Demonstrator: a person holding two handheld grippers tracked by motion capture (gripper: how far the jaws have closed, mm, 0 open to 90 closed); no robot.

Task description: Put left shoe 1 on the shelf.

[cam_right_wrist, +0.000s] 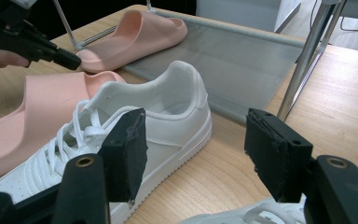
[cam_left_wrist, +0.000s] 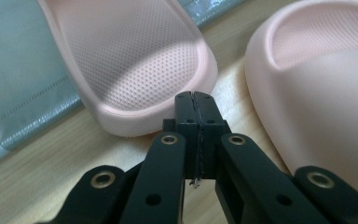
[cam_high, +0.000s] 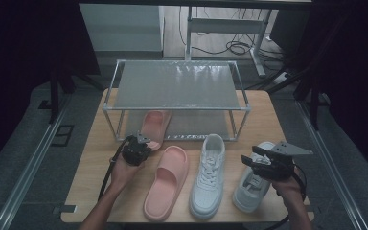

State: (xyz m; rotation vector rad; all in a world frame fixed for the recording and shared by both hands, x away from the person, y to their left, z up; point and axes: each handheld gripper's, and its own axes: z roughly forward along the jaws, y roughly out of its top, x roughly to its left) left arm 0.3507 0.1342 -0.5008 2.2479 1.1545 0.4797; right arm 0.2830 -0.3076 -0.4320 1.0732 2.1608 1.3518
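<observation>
One pink slipper (cam_high: 154,125) lies toe-in on the lower shelf of a metal shoe rack (cam_high: 177,108), heel sticking out. My left gripper (cam_high: 144,141) is shut and empty, its tips (cam_left_wrist: 195,100) right at that slipper's heel (cam_left_wrist: 135,60). The other pink slipper (cam_high: 167,182) lies on the table beside it (cam_left_wrist: 321,93). A white sneaker (cam_high: 208,175) stands mid-table. My right gripper (cam_high: 250,156) hovers open (cam_right_wrist: 196,149) over the second white sneaker (cam_high: 254,187), facing the first sneaker's heel (cam_right_wrist: 168,112).
The rack's grey mesh top shelf (cam_high: 177,86) is bare; the lower mesh shelf (cam_right_wrist: 247,56) has free room to the right of the slipper. A rack leg (cam_right_wrist: 303,60) stands near the right gripper. The wooden table (cam_high: 91,158) ends close behind the shoes.
</observation>
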